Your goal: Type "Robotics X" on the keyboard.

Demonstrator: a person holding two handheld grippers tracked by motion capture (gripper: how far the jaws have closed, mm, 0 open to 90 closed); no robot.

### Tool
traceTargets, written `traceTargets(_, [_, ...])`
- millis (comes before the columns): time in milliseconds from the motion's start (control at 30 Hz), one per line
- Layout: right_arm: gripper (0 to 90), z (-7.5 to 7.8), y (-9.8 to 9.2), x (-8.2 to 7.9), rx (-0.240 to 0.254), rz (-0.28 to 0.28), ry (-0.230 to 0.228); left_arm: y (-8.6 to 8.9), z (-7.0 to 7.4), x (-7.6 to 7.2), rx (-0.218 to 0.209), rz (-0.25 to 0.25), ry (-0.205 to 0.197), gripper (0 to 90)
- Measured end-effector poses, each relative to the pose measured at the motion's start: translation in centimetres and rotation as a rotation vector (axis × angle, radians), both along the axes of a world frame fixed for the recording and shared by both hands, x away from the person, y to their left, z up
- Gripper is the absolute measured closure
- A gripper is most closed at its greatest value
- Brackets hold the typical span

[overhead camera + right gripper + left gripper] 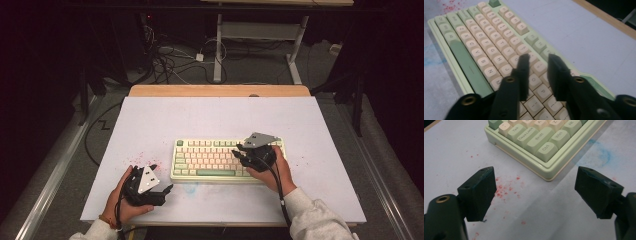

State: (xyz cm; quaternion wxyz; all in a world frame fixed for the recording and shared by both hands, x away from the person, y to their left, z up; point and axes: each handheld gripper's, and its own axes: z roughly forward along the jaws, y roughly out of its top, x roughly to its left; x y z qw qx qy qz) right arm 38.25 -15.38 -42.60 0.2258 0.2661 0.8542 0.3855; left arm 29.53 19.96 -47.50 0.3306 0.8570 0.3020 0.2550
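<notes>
- The keyboard [227, 160] lies on the table [220, 115], near the person's edge and about midway across.
- The left gripper [162, 180] sits on the table just beside the keyboard's near left corner, apart from it.
- The right gripper [239, 151] hangs over the keyboard's right half.

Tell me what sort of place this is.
Probably a lab or workshop, not a home: a white-topped work table holding just a green keyboard, loose cables strewn over the floor behind, and a bare bench frame beyond them.
</notes>
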Motion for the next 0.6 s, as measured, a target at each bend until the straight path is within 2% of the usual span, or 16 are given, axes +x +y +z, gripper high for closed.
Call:
traceTargets(167, [49.3, 0.6, -0.4, -0.5, 0.036, 0.011, -0.033, 0.0, 0.0, 0.0, 0.002, -0.001, 0.001, 16.4])
traceTargets(267, [39.2, 0.8, -0.4, -0.8, 0.030, 0.008, -0.058, 0.0, 0.0, 0.1, 0.000, 0.005, 0.000, 17.0])
traceTargets(367, [32.2, 1.0, -0.5, -1.1, 0.046, 0.000, -0.082, 0.0, 0.0, 0.1, -0.006, 0.011, 0.000, 18.1])
traceTargets(600, [25.7, 1.6, -1.0, -1.9, 0.055, -0.016, -0.139, 0.2, 0.2, 0.1, -0.016, 0.027, -0.008, 19.4])
